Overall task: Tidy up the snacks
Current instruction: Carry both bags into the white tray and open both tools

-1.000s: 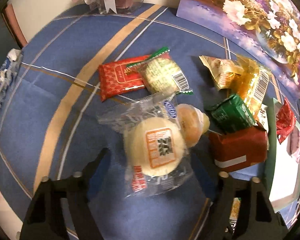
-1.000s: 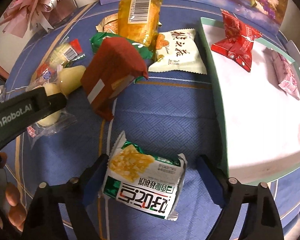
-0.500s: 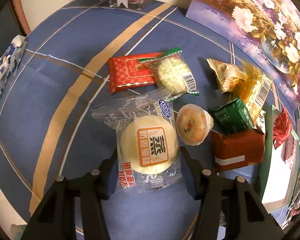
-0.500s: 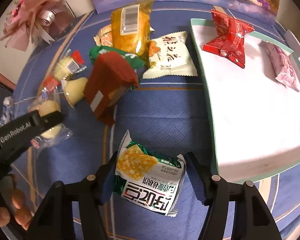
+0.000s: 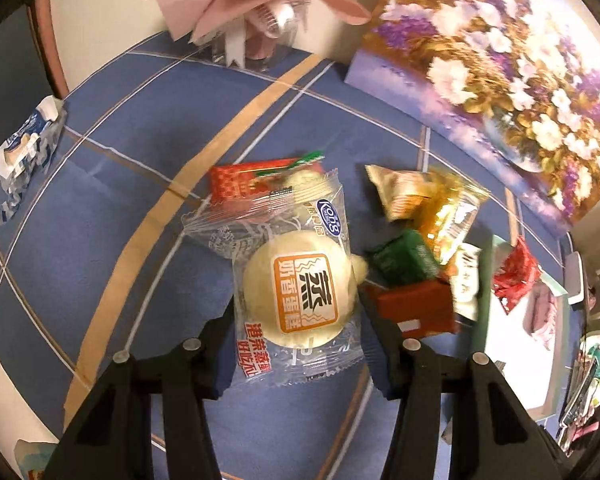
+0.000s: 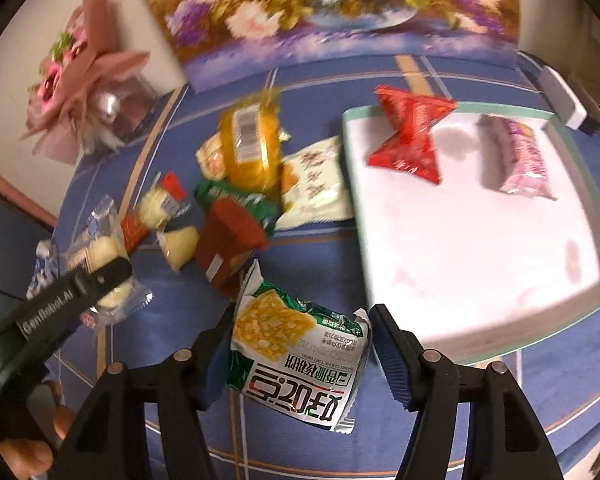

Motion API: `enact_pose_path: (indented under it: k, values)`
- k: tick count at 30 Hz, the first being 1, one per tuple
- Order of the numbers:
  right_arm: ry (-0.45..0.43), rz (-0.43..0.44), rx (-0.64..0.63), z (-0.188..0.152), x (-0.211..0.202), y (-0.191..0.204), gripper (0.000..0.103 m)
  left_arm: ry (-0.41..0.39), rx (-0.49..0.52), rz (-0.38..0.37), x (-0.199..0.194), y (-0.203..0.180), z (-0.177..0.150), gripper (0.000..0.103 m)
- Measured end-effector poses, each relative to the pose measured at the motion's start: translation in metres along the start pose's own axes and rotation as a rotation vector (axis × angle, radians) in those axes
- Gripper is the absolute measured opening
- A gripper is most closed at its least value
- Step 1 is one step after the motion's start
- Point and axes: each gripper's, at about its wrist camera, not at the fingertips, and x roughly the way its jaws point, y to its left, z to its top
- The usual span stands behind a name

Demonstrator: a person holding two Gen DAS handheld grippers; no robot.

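most of the white tray lies bare, with a red packet and pink packet only at its far end, while the snack pile crowds the blue cloth left of the tray.

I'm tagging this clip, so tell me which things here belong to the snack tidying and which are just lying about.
Part of the job:
- steamed cake packet, gripped by the left gripper
- green cracker packet, gripped by the right gripper
- white tray holding a red packet and a pink packet
- loose snack pile

Just lying about:
- flower painting
- pink bouquet
- blue tablecloth
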Motion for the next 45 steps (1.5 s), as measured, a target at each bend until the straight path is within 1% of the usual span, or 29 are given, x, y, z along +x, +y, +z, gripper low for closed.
enact_pose_path:
  k: [3,6,8,12,16,19,22,25,32,37,42,45]
  values:
    - [-0.019,-0.012,0.051,-0.006,-0.006,-0.012,0.067,-0.001,0.021,-0.009,-0.001,-0.016,-0.003,0.055]
    - [-0.022,-0.069,0.12,-0.004,-0.008,-0.037,0.067,-0.001,0.068,-0.023,-0.005,-0.038,-0.009,0.055]
    - [-0.025,-0.088,0.151,-0.004,-0.012,-0.055,0.067,0.0,0.117,-0.031,-0.005,-0.059,-0.016,0.055]
    - [-0.031,-0.123,0.218,-0.001,-0.014,-0.087,0.067,0.011,0.228,-0.046,-0.001,-0.106,-0.036,0.055]
    - [-0.034,-0.132,0.284,0.0,-0.016,-0.117,0.067,0.037,0.322,-0.07,0.006,-0.145,-0.058,0.055]
    - [-0.034,-0.147,0.338,0.0,-0.016,-0.141,0.067,0.064,0.378,-0.095,0.013,-0.171,-0.073,0.055]
    - [-0.04,-0.161,0.369,-0.002,-0.02,-0.161,0.067,0.076,0.409,-0.105,0.019,-0.19,-0.083,0.056]
    - [-0.05,-0.167,0.393,-0.003,-0.024,-0.177,0.067,0.094,0.43,-0.122,0.024,-0.205,-0.092,0.056]
    - [-0.053,-0.178,0.433,-0.006,-0.025,-0.205,0.067,0.126,0.448,-0.128,0.038,-0.227,-0.103,0.056]
    - [-0.06,-0.178,0.442,-0.007,-0.027,-0.207,0.067,0.129,0.468,-0.127,0.039,-0.233,-0.106,0.056]
    - [-0.062,-0.175,0.433,-0.007,-0.026,-0.205,0.067,0.129,0.452,-0.123,0.035,-0.226,-0.102,0.058]
    - [-0.063,-0.173,0.43,-0.006,-0.026,-0.204,0.067,0.116,0.454,-0.121,0.031,-0.224,-0.099,0.058]
